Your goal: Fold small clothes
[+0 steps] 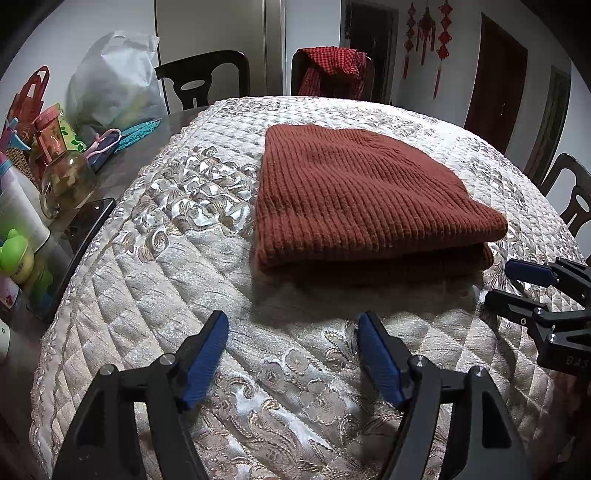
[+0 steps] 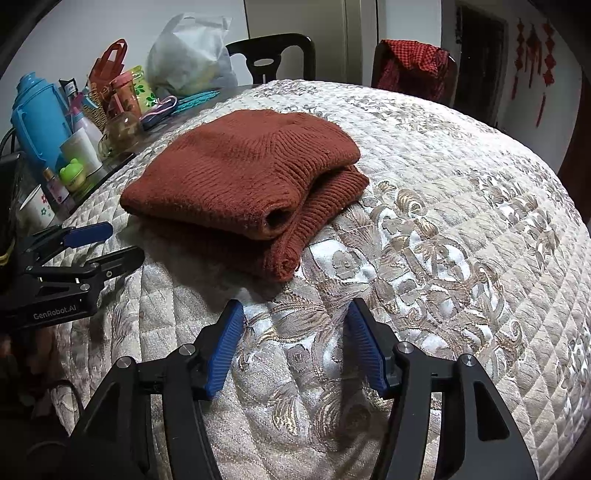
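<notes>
Left wrist view: rust-brown knit garment (image 1: pixel 354 199) folded in layers, lying flat on the quilted table cover (image 1: pixel 177 266), roughly mid-table, a bit toward the far edge. Its folded edge faces the camera, top layer sitting over a lower layer. Left gripper (image 1: pixel 293 354) is low over the cover at the near edge, blue-padded fingers (image 1: pixel 207 358) spread wide, nothing between them, apart from the garment. Right gripper (image 1: pixel 517 284) enters from the right edge, near the garment's near-right corner, not touching it; fingers parted, holding nothing. Left edge of the table: clutter with a glass jar (image 1: pixel 66 181), green frog-shaped bottle (image 1: pixel 16 254), white plastic bag (image 1: pixel 114 81). Dark chairs past the far edge, one with a red checked cloth (image 1: pixel 332 70) draped over it. Red knot ornaments (image 1: pixel 428 33) on the back wall.

Right wrist view: same garment (image 2: pixel 236 173) seen from its right side, stacked layers visible, a rolled opening and a ribbed hem facing the camera. Sits toward the far-left part of the cover (image 2: pixel 443 229). Right gripper (image 2: pixel 293 347) is above the cover at the near edge, fingers (image 2: pixel 225 350) spread, empty, short of the garment. Left gripper (image 2: pixel 110 243) comes in at the left edge, just beside the garment's near-left corner; fingers apart, empty. Blue thermos (image 2: pixel 37 118) and bottles at the table's far-left corner.
</notes>
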Motion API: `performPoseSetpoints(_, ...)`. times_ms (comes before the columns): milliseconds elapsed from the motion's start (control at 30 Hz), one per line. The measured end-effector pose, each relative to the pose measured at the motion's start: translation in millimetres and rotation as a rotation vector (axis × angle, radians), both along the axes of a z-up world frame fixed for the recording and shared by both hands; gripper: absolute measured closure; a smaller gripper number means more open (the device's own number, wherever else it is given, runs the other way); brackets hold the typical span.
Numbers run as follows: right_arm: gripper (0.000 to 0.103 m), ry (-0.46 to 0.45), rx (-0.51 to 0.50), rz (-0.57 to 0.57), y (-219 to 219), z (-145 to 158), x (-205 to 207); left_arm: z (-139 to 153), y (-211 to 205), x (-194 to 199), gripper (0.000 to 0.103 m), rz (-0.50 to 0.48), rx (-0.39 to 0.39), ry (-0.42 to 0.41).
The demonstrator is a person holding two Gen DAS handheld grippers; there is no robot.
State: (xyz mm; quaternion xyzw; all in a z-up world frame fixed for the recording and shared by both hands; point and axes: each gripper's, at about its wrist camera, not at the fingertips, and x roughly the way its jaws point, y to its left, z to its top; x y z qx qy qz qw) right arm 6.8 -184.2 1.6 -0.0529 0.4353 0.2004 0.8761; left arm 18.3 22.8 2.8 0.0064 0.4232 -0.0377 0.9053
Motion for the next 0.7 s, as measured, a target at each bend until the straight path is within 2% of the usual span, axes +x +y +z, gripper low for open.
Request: performPoseSetpoints(700,0.043,0.0,0.001,-0.001,0.2,-0.1,-0.2,-0.5,1.3,0.1,0.026,0.0,-0.001,0.001)
